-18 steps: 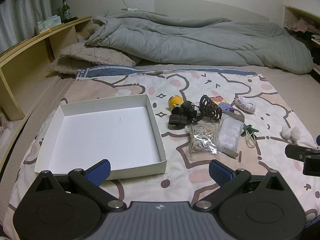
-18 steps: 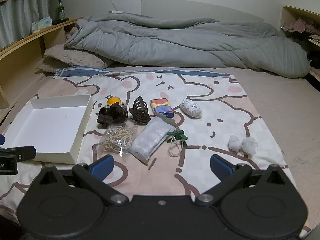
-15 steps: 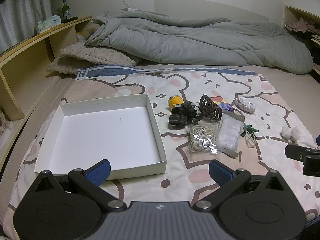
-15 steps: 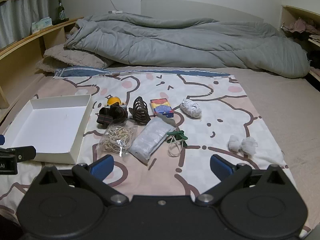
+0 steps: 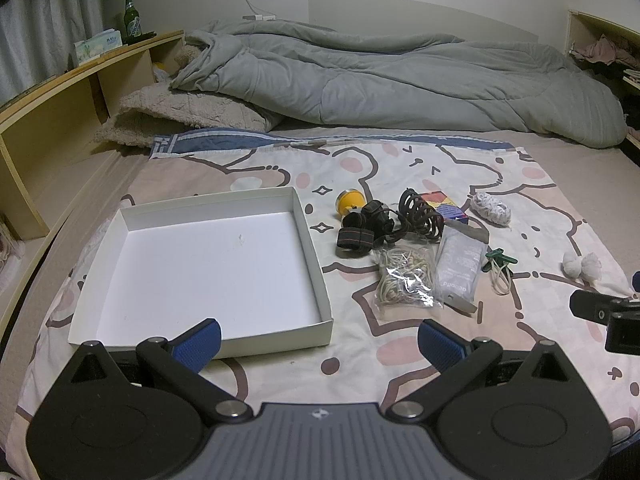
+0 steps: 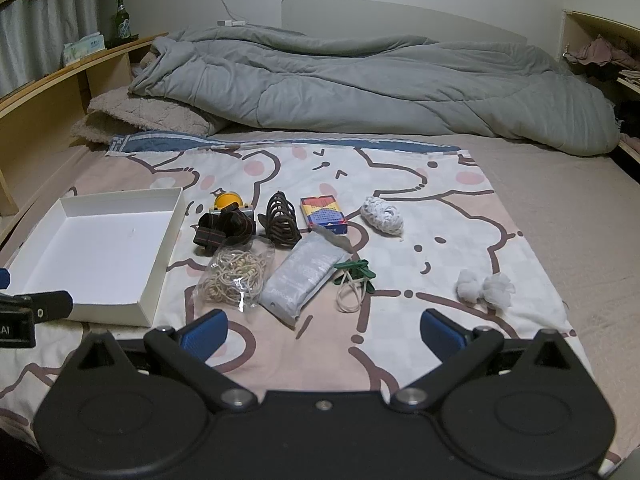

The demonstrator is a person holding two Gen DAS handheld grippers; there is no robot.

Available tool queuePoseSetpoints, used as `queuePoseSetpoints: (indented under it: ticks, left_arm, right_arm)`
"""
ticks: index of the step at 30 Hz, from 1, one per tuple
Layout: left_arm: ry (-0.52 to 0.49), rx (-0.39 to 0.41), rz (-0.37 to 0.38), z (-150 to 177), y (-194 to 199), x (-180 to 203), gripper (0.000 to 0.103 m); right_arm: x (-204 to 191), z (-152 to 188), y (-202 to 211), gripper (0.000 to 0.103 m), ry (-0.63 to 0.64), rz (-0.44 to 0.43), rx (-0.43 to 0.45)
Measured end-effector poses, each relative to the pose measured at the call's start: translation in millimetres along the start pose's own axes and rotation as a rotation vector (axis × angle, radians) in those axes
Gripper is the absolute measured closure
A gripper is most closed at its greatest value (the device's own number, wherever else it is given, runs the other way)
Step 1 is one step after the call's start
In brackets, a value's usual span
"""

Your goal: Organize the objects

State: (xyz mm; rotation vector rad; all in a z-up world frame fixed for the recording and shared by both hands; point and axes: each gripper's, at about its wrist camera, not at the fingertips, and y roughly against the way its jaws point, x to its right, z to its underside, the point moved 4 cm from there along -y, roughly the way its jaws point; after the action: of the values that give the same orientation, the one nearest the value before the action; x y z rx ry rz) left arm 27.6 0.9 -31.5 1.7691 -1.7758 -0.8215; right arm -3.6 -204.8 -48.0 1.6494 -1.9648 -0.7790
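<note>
An empty white box [image 5: 120, 240] [image 6: 160, 264] lies on a printed sheet. To its right lie a yellow headlamp with black strap [image 5: 360, 224] [image 6: 226, 224], a brown hair claw [image 5: 420, 216] [image 6: 282, 220], a card box [image 6: 324, 212], a bag of rubber bands [image 5: 406, 280] [image 6: 236, 276], a grey packet [image 5: 458, 272] [image 6: 302, 276], a green clip with bands [image 6: 354, 280], a white bundle [image 6: 382, 216] and white puffs [image 6: 484, 286]. My left gripper [image 5: 318, 340] is open and empty, near the box's front edge. My right gripper [image 6: 322, 330] is open and empty, in front of the items.
A grey duvet [image 5: 400, 80] and a beige blanket [image 5: 180, 116] lie at the far end of the bed. A wooden shelf [image 5: 60, 92] runs along the left, with a green bottle [image 5: 131, 18] and a tissue pack. Another shelf stands at the far right.
</note>
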Motion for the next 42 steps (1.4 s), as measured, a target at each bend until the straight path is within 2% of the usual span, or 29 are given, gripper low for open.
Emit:
queuePoseSetpoints:
  ticks: [42]
  left_arm:
    - [-0.023,-0.002,0.031,3.4,-1.2,5.5,0.0]
  right_arm:
    - [-6.5,5.0,-0.6,0.0,0.004,0.001,-0.004]
